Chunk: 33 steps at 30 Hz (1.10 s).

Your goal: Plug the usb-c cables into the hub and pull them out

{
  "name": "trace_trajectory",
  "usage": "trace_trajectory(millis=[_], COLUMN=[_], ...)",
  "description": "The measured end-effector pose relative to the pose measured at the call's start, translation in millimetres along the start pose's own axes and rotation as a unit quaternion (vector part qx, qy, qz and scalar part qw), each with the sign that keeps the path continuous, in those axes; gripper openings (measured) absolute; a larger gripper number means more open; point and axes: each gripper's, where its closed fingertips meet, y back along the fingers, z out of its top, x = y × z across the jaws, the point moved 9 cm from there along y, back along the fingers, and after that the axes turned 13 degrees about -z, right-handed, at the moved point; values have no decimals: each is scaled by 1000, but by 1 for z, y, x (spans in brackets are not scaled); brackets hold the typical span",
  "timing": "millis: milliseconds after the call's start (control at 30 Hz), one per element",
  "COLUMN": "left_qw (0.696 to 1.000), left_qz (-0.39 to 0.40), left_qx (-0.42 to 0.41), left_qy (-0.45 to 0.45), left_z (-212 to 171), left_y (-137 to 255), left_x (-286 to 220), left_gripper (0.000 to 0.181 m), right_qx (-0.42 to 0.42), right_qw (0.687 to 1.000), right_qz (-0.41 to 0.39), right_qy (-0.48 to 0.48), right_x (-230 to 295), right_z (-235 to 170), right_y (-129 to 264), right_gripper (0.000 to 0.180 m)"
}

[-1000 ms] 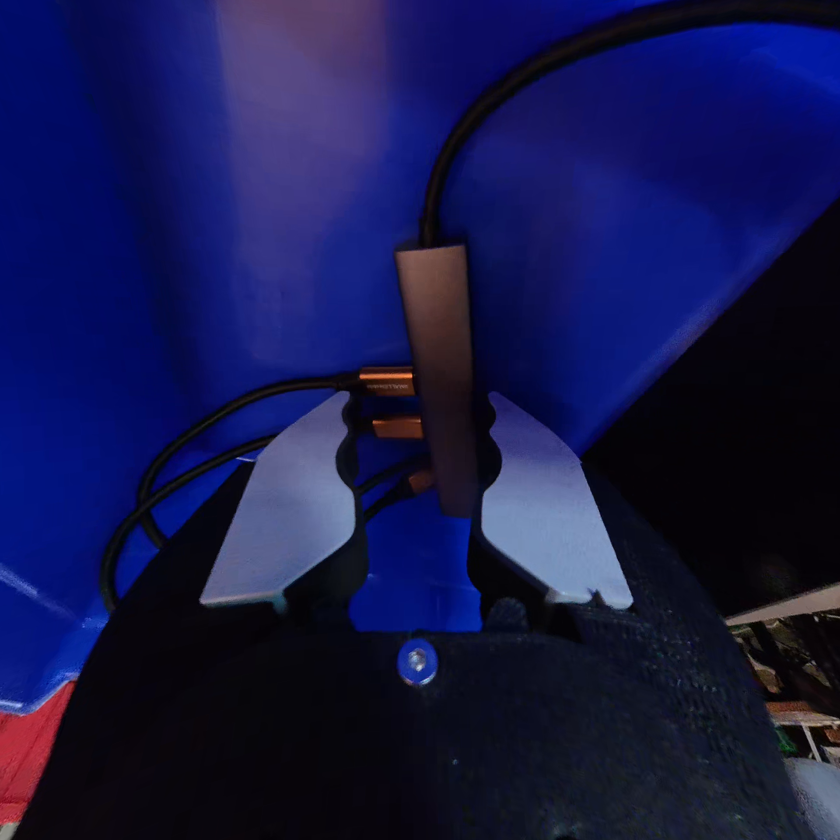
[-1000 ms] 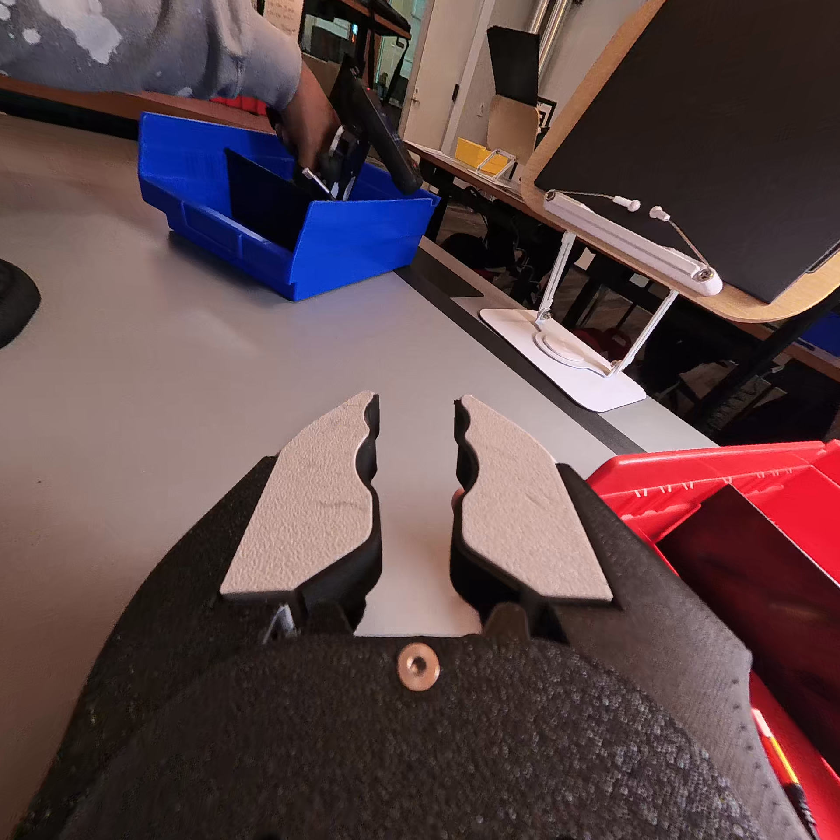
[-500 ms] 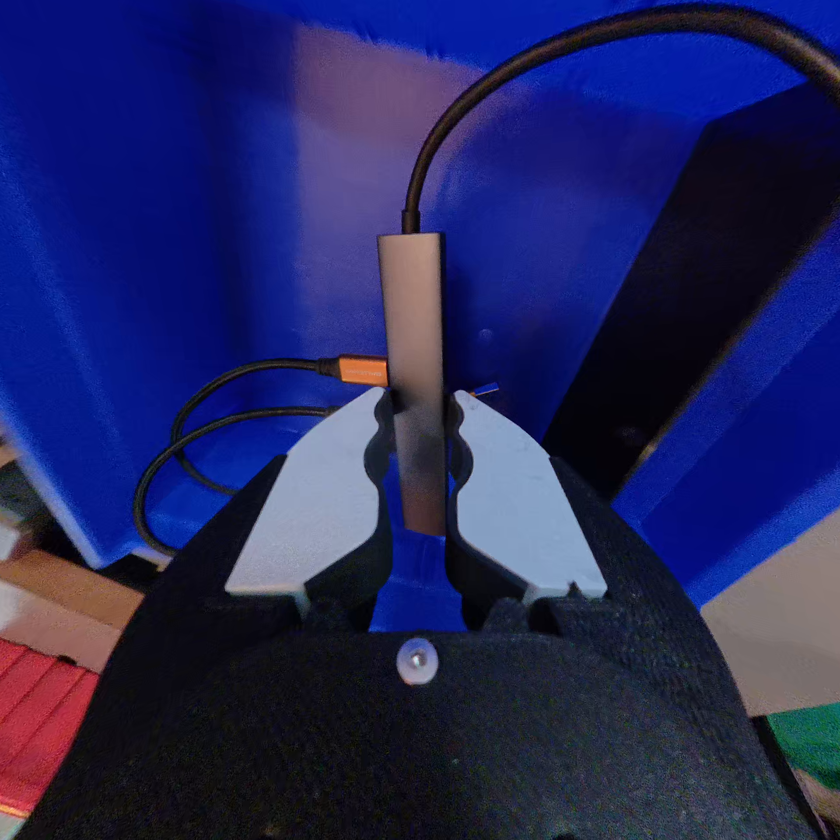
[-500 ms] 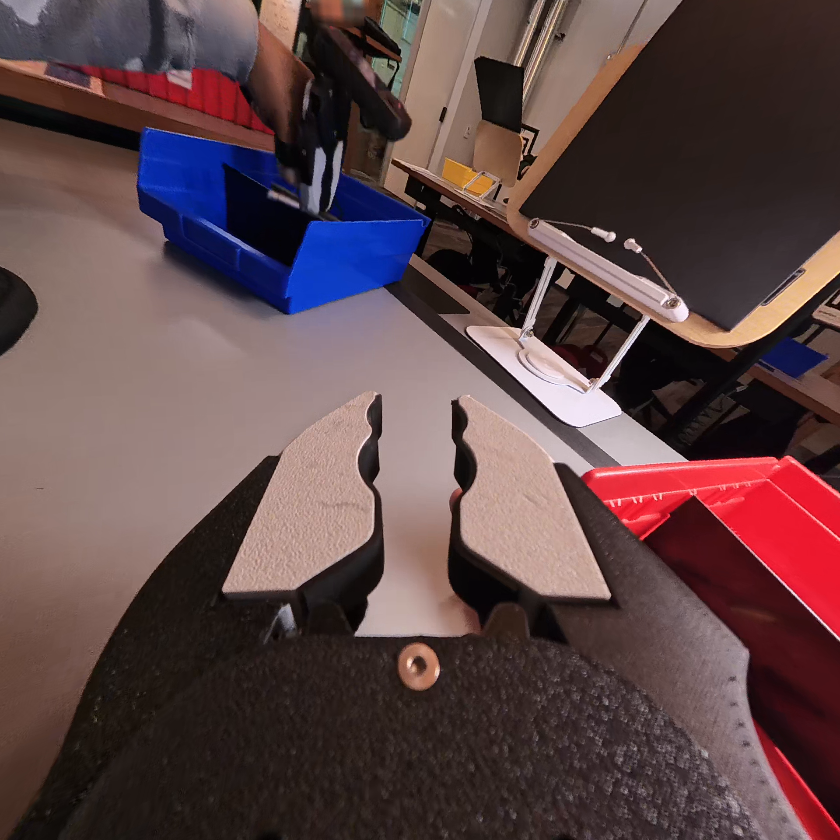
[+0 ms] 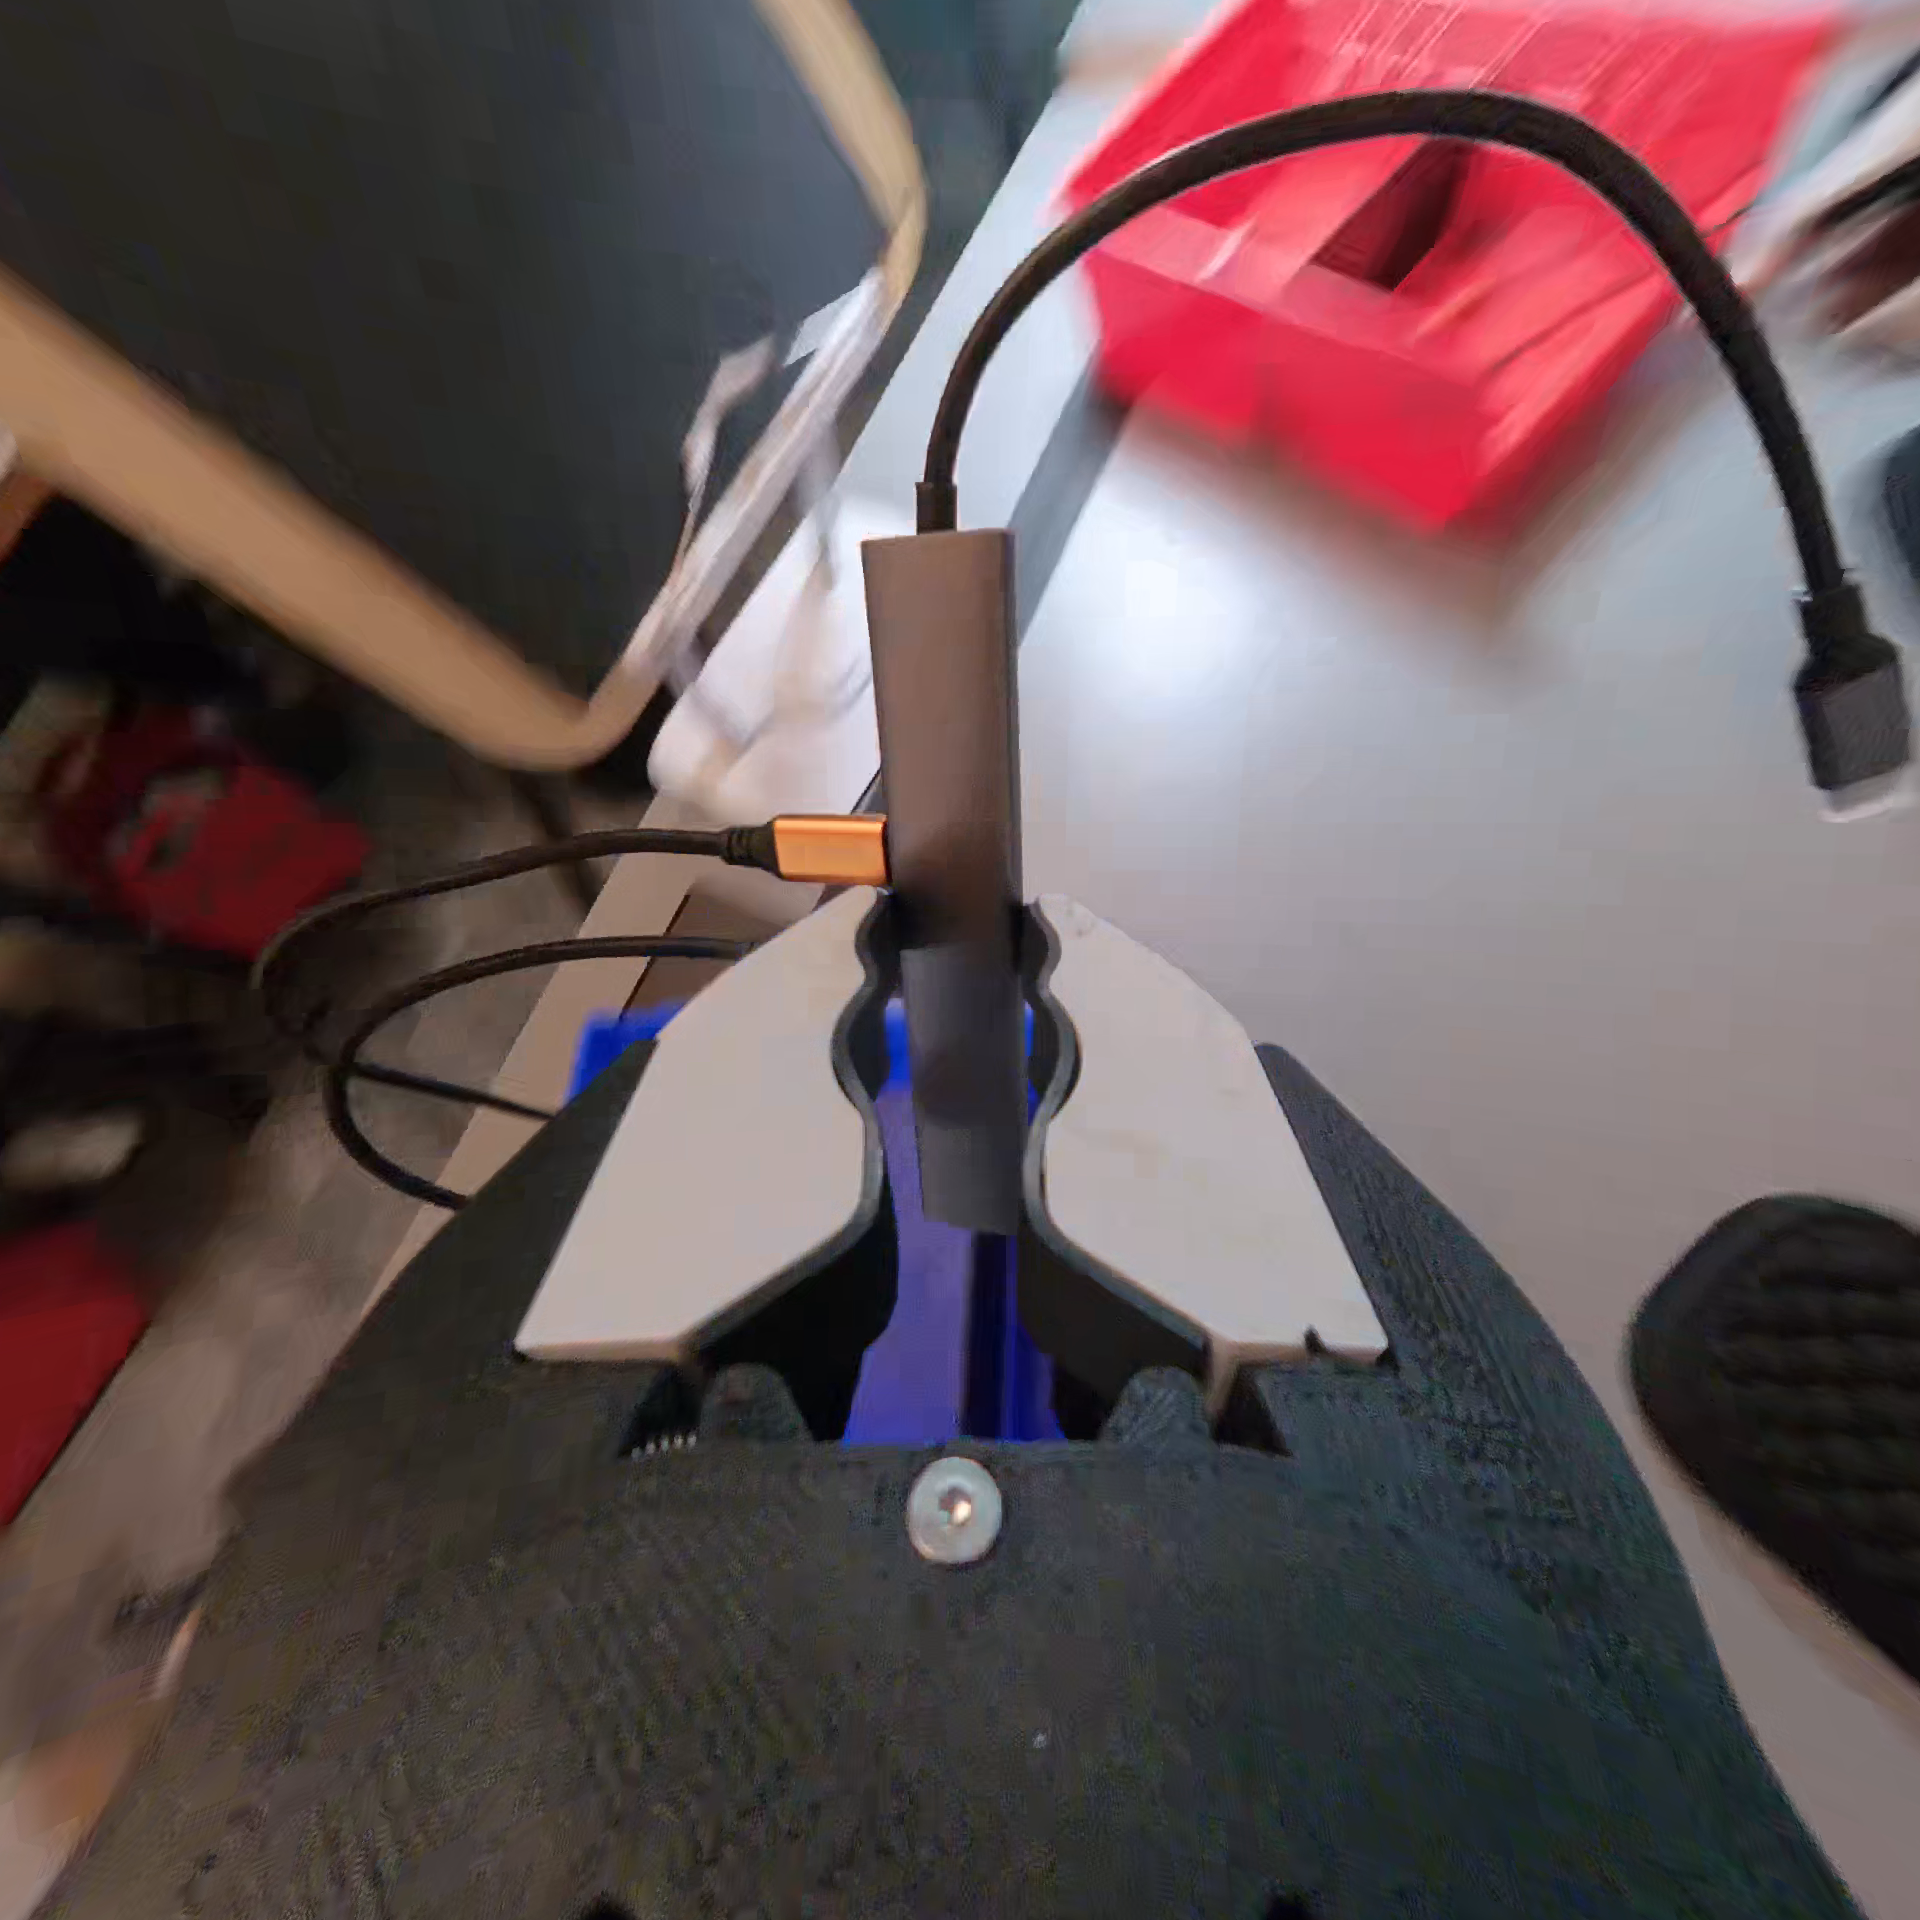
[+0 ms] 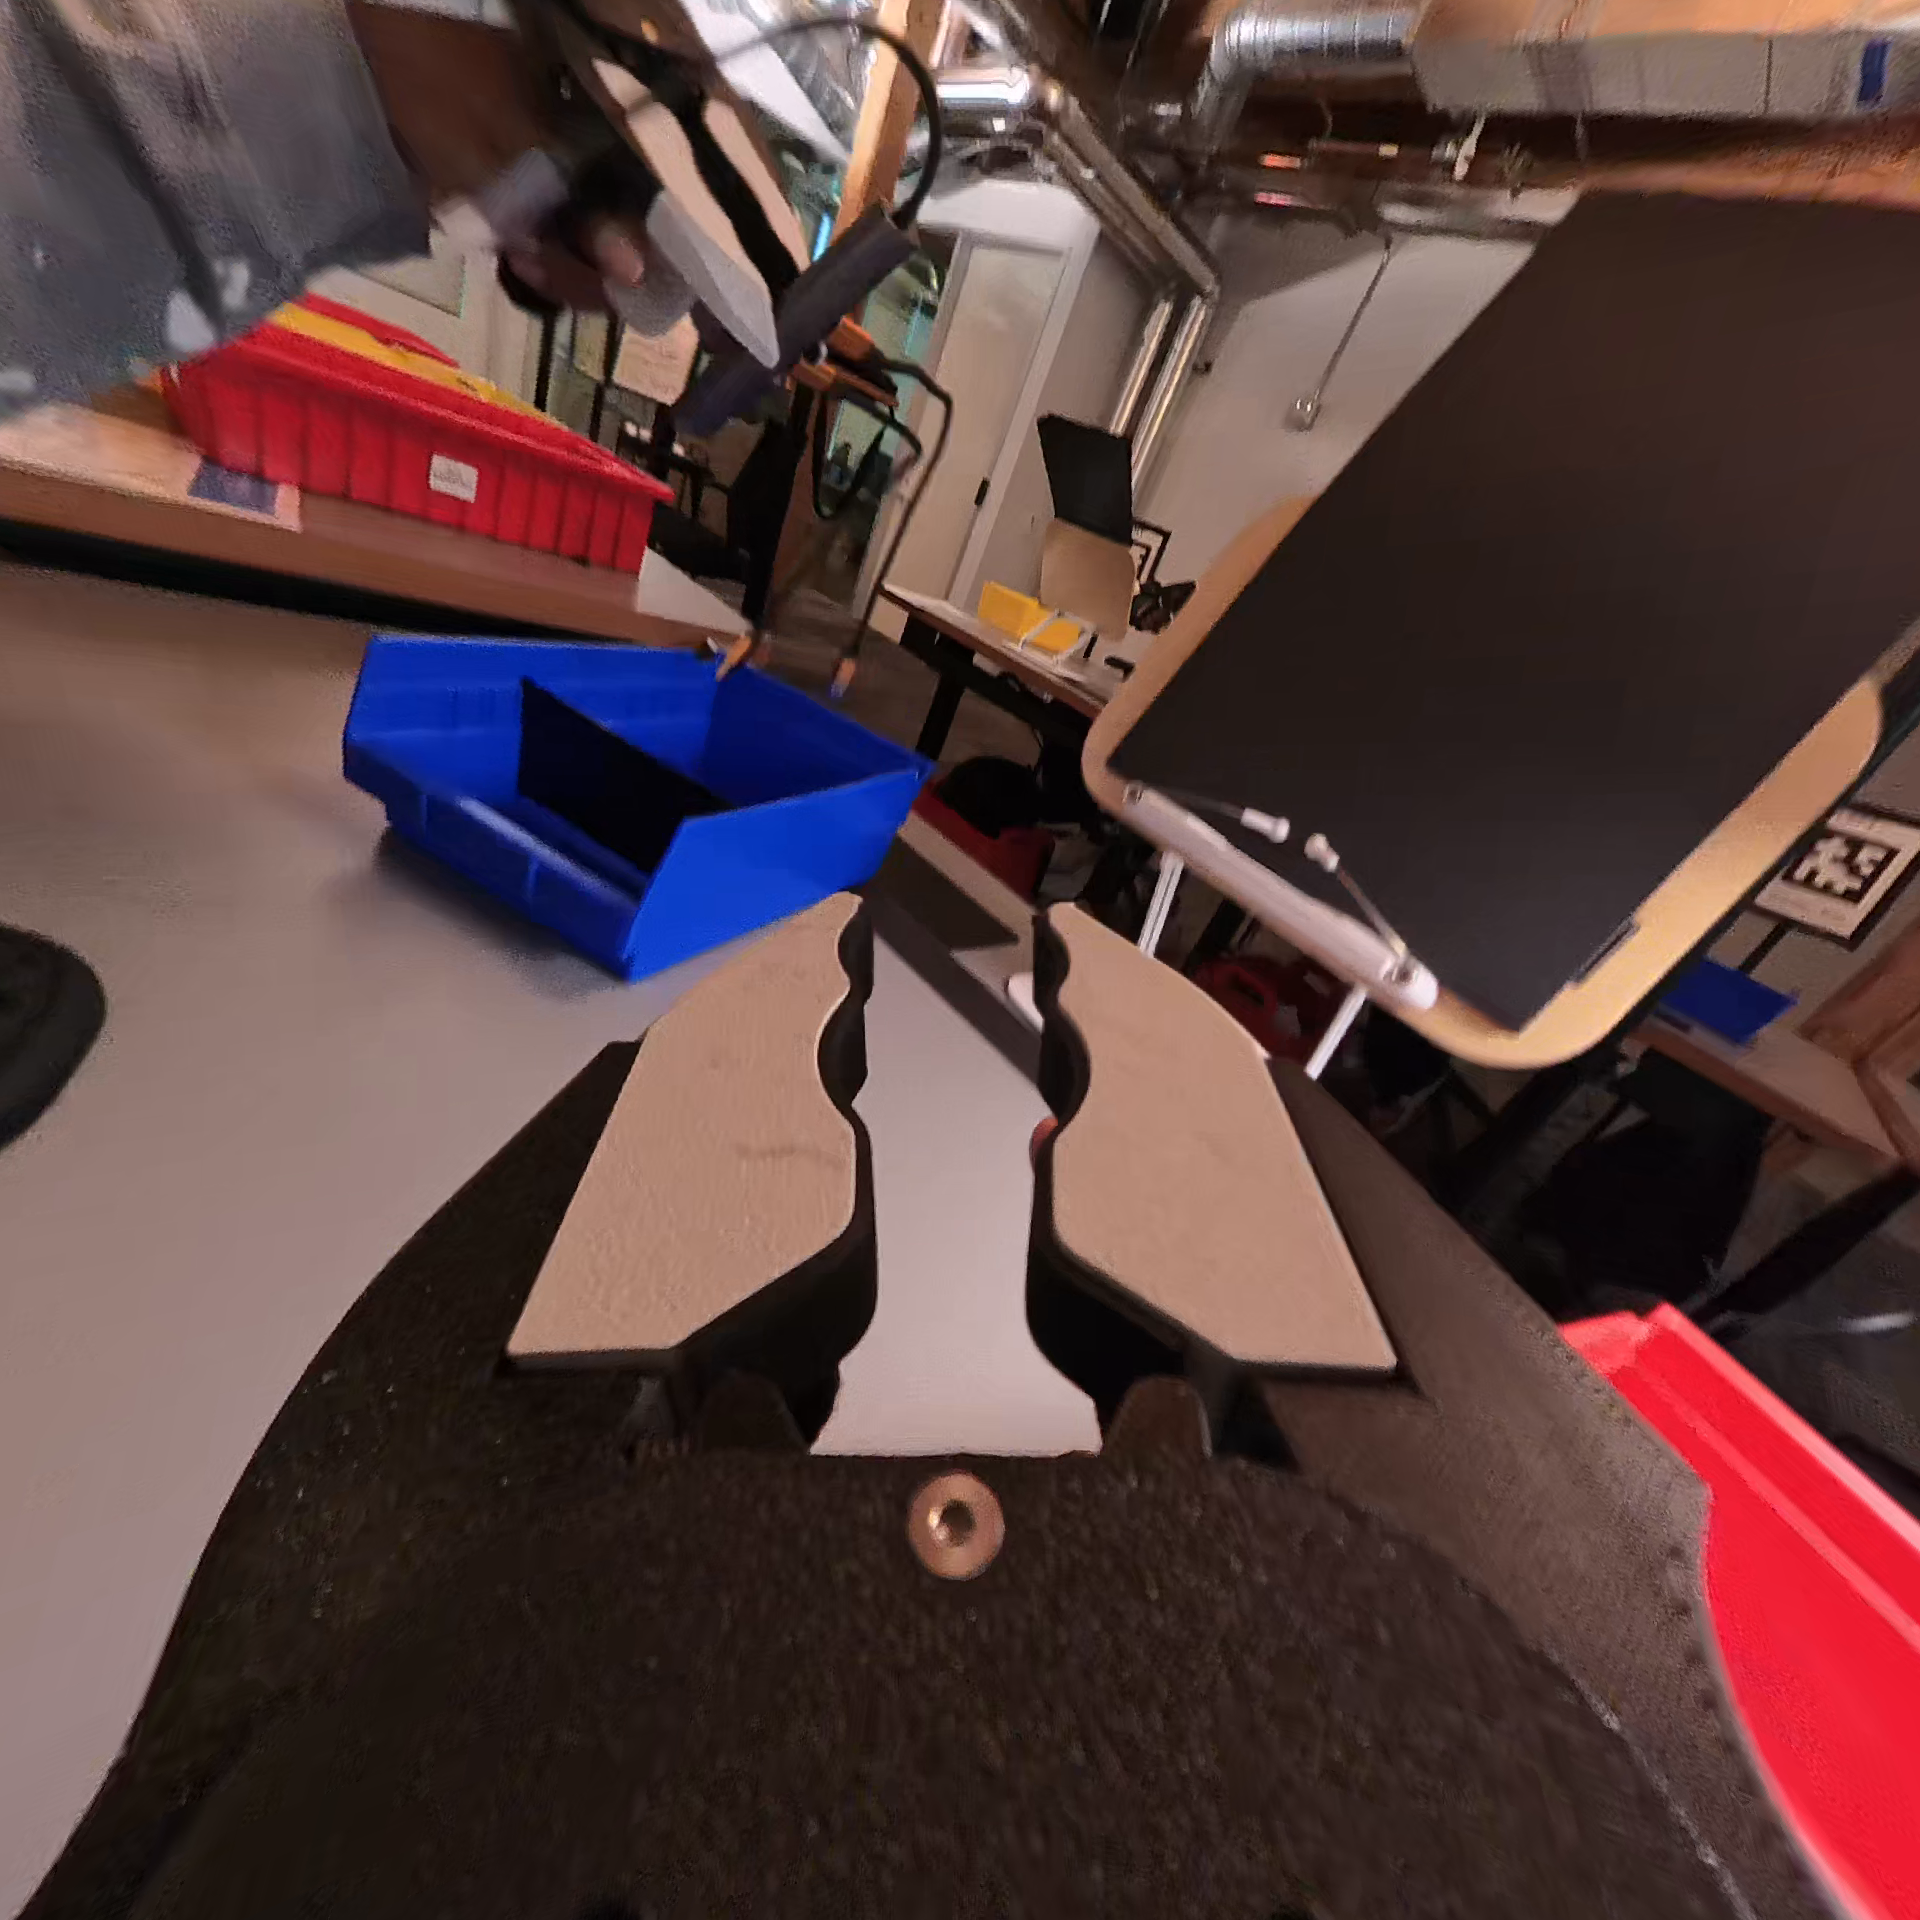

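My left gripper is shut on a slim grey hub and holds it in the air above the table. An orange-tipped usb-c cable is plugged into the hub's left side; a second black cable loops below it. The hub's own black lead arcs to the right and ends in a free plug. In the right wrist view the left gripper with the hub is high above the blue bin, with cable ends dangling over it. My right gripper is open and empty low over the table.
A red bin stands at my right gripper's right side and shows blurred in the left wrist view. A dark tilted board on a white stand is at the table's far right edge. A black round pad lies left. The left gripper's tips are roughly 30 centimetres from the right gripper's.
My left gripper has closed on the hub and lifted it out of the blue bin, high above the table, with the cables hanging from it. My right gripper has tilted upward slightly and stays open.
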Motion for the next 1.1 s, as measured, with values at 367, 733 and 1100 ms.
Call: trace_trajectory(millis=[367,733,1100], left_qw=[852,820,947], left_qz=[-376,-500,-215], left_qx=[-329,-254,-200], left_qy=[-157,-114,-126], left_z=[52,35,50], left_y=[-76,-143,-150], left_x=[-123,-139,-139], left_gripper=[23,22,19], right_qx=[-127,-5,108], right_qw=[981,936,950], right_qz=[96,319,293], right_qy=[109,149,35], right_x=[-1,31,0], right_z=[121,75,62], right_y=[-32,-28,-37], right_gripper=[35,7,7])
